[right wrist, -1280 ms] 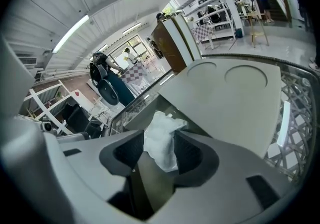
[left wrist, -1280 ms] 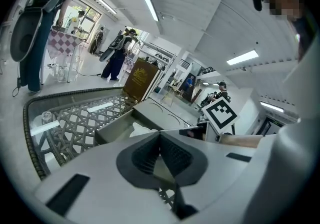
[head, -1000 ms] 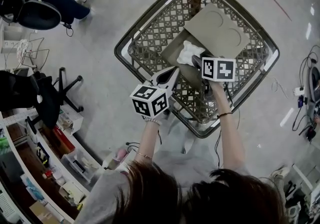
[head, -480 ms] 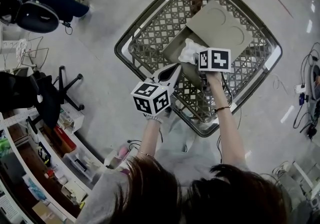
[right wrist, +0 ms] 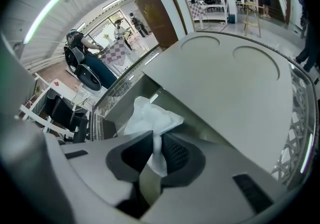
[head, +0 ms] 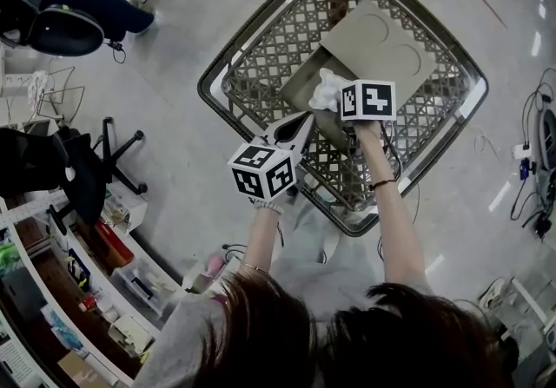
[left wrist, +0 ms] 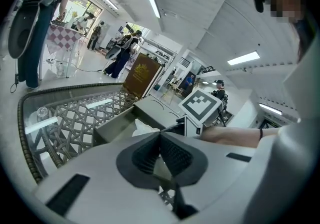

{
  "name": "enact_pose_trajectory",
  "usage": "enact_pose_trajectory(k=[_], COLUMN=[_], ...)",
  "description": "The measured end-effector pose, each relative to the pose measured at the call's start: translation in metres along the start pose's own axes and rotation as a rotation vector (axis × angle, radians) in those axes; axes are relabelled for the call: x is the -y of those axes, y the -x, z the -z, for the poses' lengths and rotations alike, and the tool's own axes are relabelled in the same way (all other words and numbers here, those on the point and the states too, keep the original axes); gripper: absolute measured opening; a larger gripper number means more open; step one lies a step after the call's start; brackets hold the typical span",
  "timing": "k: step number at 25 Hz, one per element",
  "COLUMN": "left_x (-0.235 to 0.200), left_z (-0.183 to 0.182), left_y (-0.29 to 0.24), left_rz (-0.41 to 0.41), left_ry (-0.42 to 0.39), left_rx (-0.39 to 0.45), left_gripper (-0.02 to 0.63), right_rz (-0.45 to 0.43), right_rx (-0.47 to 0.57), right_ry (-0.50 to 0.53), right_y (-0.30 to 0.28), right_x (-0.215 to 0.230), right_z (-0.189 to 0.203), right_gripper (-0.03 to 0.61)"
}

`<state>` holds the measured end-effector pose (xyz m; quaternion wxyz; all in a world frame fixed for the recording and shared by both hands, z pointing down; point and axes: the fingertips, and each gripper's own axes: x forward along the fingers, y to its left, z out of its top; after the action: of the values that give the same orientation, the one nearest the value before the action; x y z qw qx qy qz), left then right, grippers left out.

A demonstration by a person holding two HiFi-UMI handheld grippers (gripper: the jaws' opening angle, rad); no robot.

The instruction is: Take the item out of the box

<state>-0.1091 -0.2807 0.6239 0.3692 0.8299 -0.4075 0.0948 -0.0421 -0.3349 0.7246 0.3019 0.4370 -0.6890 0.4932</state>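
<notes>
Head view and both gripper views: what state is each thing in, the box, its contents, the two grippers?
Box: open, sitting in the basket.
Lid: flipped back.
White crumpled item: in the box, lower end pinched.
Right gripper: jaws have just been closing, now shut on the white crumpled item.
Left gripper: shut at the box's near edge, nothing visible between its jaws.

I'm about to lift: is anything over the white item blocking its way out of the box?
Nothing visible does. The lid of the box is folded back, clear of the opening above the white crumpled item. The right hand-held gripper has just been closing its jaws, with that item pinched between them.
</notes>
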Motion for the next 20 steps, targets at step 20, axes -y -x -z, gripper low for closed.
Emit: enact_pose_trajectory(k=[20], left_x=[0.007], left_z=[-0.010], left_y=[0.020], left_rz=[-0.035], left_ry=[-0.044], left_rx=[0.023], left_gripper=[0.017], right_rz=[-0.089], right_rx=[0.068], right_ry=[0.040], right_y=[0.039], right_x=[-0.018], right_z=[-0.006], right_gripper=[0.060])
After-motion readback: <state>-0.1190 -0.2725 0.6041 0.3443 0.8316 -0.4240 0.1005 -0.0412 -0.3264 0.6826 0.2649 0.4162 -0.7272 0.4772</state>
